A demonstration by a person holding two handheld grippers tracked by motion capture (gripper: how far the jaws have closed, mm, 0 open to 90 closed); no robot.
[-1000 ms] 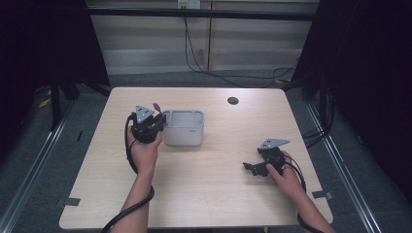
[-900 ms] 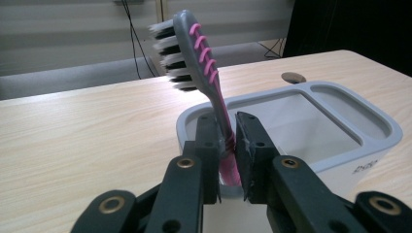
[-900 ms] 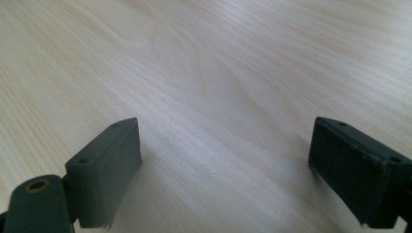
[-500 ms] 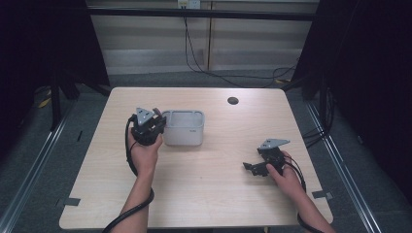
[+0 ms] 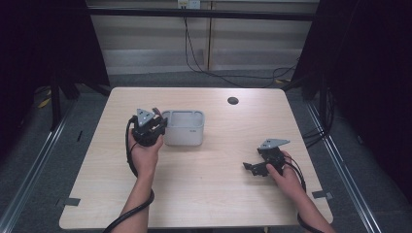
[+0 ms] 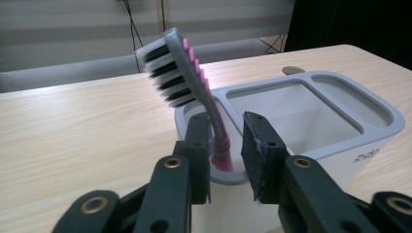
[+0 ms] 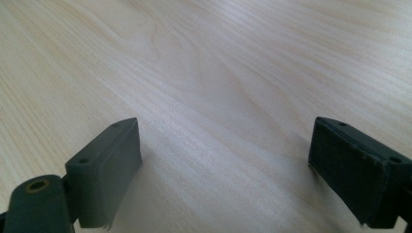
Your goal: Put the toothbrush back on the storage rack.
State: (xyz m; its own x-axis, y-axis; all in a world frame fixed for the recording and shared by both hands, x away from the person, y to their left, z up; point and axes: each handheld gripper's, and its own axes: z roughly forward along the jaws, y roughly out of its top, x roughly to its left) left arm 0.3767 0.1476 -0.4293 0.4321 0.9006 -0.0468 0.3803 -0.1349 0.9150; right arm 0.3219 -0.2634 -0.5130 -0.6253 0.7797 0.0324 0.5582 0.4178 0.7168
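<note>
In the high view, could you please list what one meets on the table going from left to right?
Left gripper → grey holder → dark round spot near the table's far edge → right gripper, its jaws wide apart over the bare wooden table.

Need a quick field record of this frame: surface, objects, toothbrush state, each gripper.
surface: light wooden table
holder: grey organizer, compartments open at the top
toothbrush: toothbrush stands head up in the organizer's small round slot, leaning
left gripper: left gripper at the organizer's left end, jaws either side of the handle, a gap shows on the right side
right gripper: right gripper wide open over bare table
other: dark round disc near the far edge
</note>
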